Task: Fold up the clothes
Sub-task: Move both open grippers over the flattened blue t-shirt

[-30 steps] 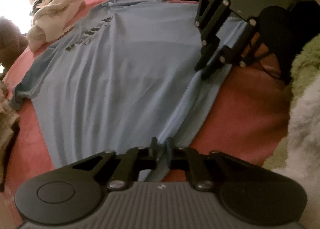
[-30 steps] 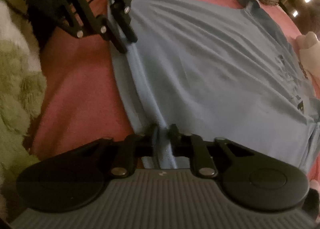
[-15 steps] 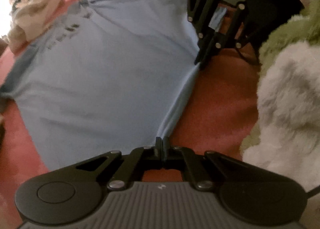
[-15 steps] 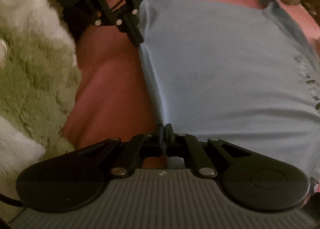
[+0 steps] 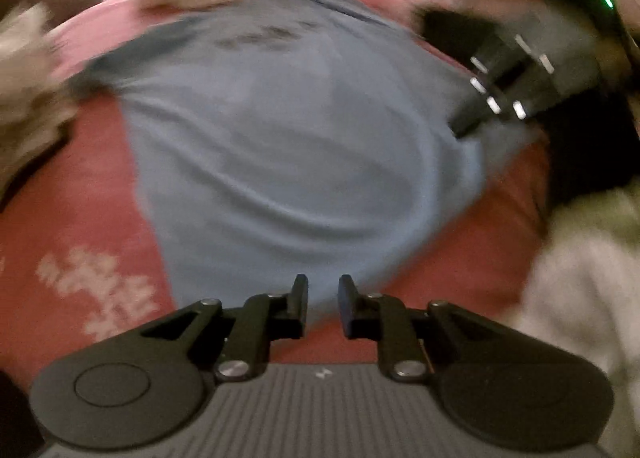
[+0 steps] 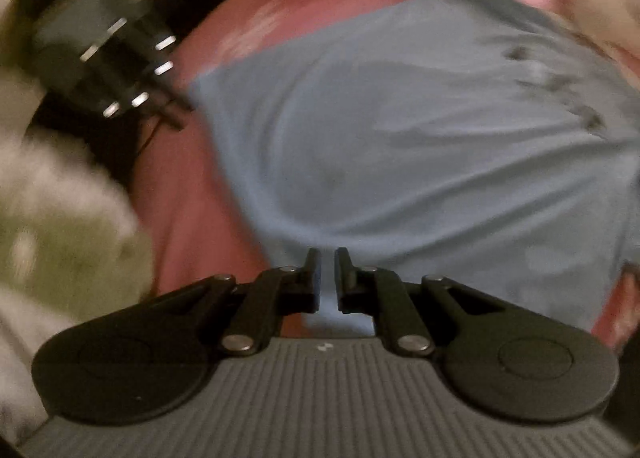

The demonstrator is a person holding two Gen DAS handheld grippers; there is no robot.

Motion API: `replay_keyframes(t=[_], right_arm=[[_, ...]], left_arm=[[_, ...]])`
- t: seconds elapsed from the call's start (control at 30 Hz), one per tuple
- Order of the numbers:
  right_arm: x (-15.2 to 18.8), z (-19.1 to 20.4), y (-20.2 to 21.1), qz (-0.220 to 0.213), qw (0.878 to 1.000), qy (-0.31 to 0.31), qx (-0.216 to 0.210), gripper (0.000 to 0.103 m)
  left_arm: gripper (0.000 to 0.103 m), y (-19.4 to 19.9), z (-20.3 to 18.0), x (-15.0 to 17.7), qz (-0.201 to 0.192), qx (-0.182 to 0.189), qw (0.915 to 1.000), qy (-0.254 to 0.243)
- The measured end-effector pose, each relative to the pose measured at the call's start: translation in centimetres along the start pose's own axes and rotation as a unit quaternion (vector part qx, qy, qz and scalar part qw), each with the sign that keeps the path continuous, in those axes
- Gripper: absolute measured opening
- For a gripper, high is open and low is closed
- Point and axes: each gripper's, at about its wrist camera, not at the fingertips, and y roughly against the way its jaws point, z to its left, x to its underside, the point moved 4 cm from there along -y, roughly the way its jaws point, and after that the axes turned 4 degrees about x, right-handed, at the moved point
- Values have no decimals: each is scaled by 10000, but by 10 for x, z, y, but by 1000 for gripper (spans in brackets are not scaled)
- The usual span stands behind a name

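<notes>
Your left gripper point(image 5: 323, 300) is opening, nothing pinched; your right gripper point(image 6: 328, 278) stands narrowly apart, opening too. The blue shirt point(image 5: 288, 146) lies spread on the red bed point(image 5: 72, 226). Next, regrip its near edge.

You are in a home, most likely a bedroom. A blue T-shirt point(image 5: 288, 146) lies spread flat on a bed with a pink-red cover point(image 5: 72, 218) that has white patterns on it. Heaps of pale clothes point(image 5: 24, 98) sit around the edges. A fluffy green and white blanket point(image 6: 52, 226) lies at one side.
</notes>
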Motion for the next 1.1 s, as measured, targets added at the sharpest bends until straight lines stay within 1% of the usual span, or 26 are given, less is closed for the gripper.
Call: replay_keyframes(t=[0.03, 0.07, 0.1, 0.13, 0.17, 0.2, 0.27, 0.33, 0.37, 0.4, 0.47, 0.5, 0.53, 0.57, 0.6, 0.63, 0.67, 0.7, 0.73, 0.8, 0.87, 0.97, 1.03, 1.1], right_arm=[[-1, -7, -4, -15, 9991, -384, 152, 7], [1, -14, -11, 40, 9967, -770, 241, 7], [4, -21, -19, 131, 9932, -1129, 239, 8], [10, -27, -27, 294, 9894, -1407, 216, 8], [19, -32, -34, 543, 9844, -1653, 258, 8], [28, -35, -40, 741, 9789, -1884, 277, 8], [39, -40, -36, 824, 9704, -2263, 166, 8], [45, -45, -33, 895, 9621, -2574, 122, 9], [45, -47, -31, 858, 9598, -2667, 146, 10], [43, -48, -28, 738, 9600, -2695, 194, 11], [38, -49, -18, 347, 9634, -2641, 305, 13], [34, -49, -15, 174, 9627, -2678, 349, 15], [31, -51, -14, 29, 9609, -2741, 389, 16], [31, -54, -17, -22, 9565, -2887, 413, 20], [32, -59, -21, -28, 9518, -3035, 441, 22], [36, -64, -29, 140, 9466, -3186, 472, 23], [44, -65, -36, 401, 9413, -3316, 494, 23], [50, -66, -42, 599, 9359, -3436, 496, 23], [53, -65, -41, 594, 9332, -3517, 437, 23], [51, -66, -34, 606, 9306, -3589, 381, 26], [48, -72, -20, 416, 9293, -3642, 447, 28], [41, -92, 5, 58, 9278, -3646, 784, 34], [38, -114, 18, -184, 9211, -3747, 1046, 40], [33, -137, 28, -395, 9135, -3852, 1247, 40]], left_arm=[[17, -4, 9, -4, -17, -157, 9996, 245], [18, -16, 16, -3, 216, -351, 9984, 397], [18, -26, 24, -3, 450, -546, 9960, 549], [18, -36, 32, 6, 838, -719, 9912, 729], [19, -42, 38, 15, 1145, -815, 9856, 941], [19, -35, 41, 22, 1011, -740, 9857, 1128], [20, -24, 44, 23, 1036, -659, 9842, 1276], [21, -13, 46, 21, 861, -583, 9840, 1445], [23, -8, 47, 20, 773, -545, 9837, 1529], [29, -2, 49, 17, 612, -592, 9841, 1557], [37, 2, 51, 12, 352, -750, 9839, 1581], [37, 3, 53, 10, 245, -844, 9833, 1594], [37, -2, 56, 9, 299, -919, 9821, 1617], [37, -12, 55, 15, 529, -968, 9799, 1664], [36, -22, 56, 22, 863, -975, 9765, 1719], [36, -29, 55, 31, 1136, -977, 9732, 1745], [36, -32, 52, 35, 1148, -1002, 9744, 1654], [37, -29, 47, 34, 1074, -1029, 9779, 1468], [37, -25, 45, 33, 1072, -1012, 9794, 1382], [37, -16, 47, 27, 952, -944, 9798, 1487], [37, -7, 51, 21, 809, -891, 9790, 1643], [38, 4, 60, 3, 486, -913, 9801, 1694], [38, 7, 63, -9, 271, -905, 9800, 1750], [38, 0, 66, -23, 156, -868, 9800, 1782]])
